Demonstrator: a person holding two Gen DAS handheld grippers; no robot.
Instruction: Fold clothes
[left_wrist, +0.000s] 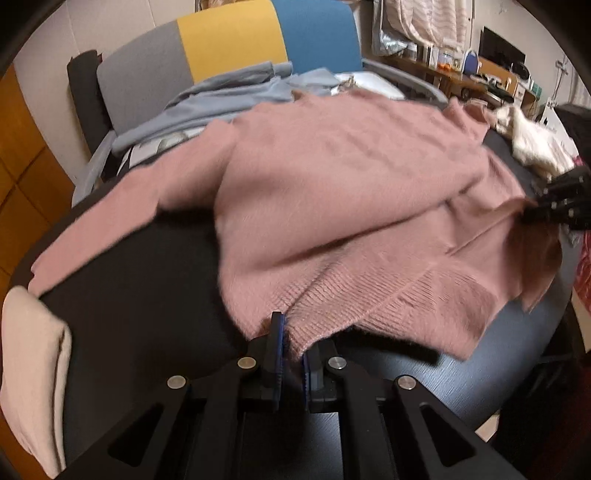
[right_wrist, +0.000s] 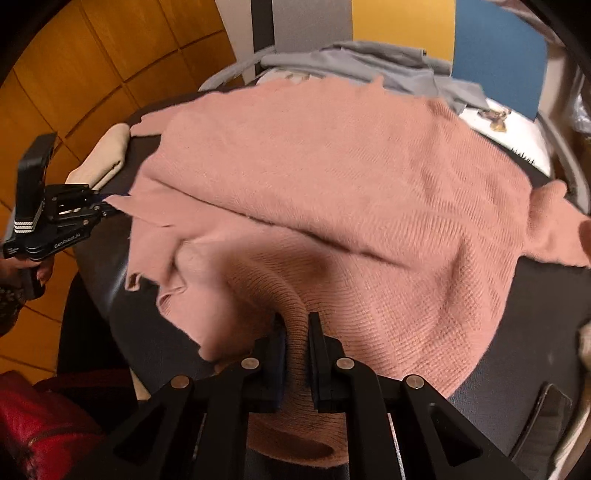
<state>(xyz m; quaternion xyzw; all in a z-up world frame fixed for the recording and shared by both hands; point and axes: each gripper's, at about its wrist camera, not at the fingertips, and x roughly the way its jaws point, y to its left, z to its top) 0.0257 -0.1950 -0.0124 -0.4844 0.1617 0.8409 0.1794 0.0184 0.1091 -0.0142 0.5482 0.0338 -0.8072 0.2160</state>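
Both claws, left claw (left_wrist: 291, 354) and right claw (right_wrist: 295, 354), pinch the pink sweater's (left_wrist: 351, 192) hem on the worktop (left_wrist: 147, 277); folding it over likely comes next.

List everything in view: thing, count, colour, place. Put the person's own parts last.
fuzzy pink knitted sweater: one, pink, spread over the dark table, partly folded.
dark round table: one, black, under the sweater.
folded cream garment: one, cream, on the table's left edge.
grey-blue cloth: one, grey-blue, heaped behind the sweater.
grey, yellow and blue panel: one, three colours, behind the cloth.
red bag: one, red, low left in the right view.
left gripper: black, fingers shut on the sweater's ribbed hem.
right gripper: black, fingers shut on a sweater fold.
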